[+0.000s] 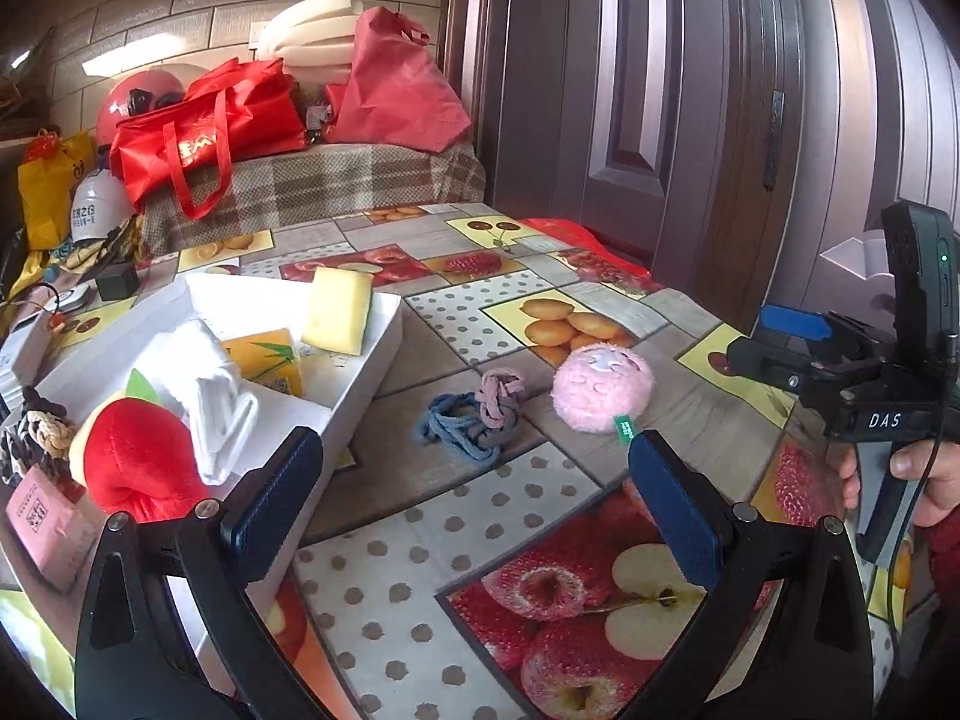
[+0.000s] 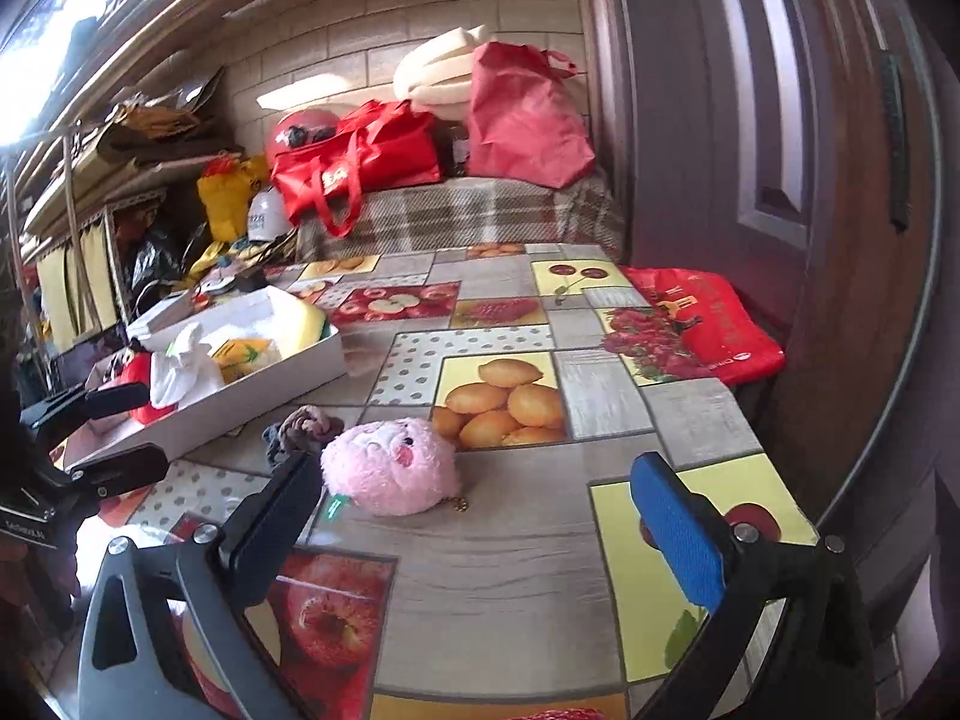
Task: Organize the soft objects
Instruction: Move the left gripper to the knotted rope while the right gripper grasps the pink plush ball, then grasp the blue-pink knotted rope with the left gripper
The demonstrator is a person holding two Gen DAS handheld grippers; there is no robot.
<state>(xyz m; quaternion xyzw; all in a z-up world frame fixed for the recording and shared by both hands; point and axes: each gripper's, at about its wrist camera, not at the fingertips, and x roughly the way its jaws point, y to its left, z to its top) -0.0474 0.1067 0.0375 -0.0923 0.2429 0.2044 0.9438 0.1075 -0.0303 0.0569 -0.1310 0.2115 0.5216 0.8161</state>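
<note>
As far as the white tray (image 1: 384,330) at left of the frame shows, much of the sorting is done: a red plush toy (image 1: 141,462), a white cloth (image 1: 210,390), an orange packet (image 1: 267,357) and a yellow sponge (image 1: 336,312) already lie in it. Left out on the desk (image 1: 420,570): a pink plush ball (image 1: 603,387) at centre, and just beside it a knotted tangle of hair ties (image 1: 480,414), blue-grey and mauve.

Left gripper (image 1: 474,498): fingers spread wide, nothing between them, low over the desk short of the hair ties. Right gripper (image 2: 480,516): fingers likewise parted and empty, pink ball just ahead toward its left finger.

Hard to make out: whether hair ties touch the ball; tray's near end is cut off behind the left finger; small items at far left edge unclear.
</note>
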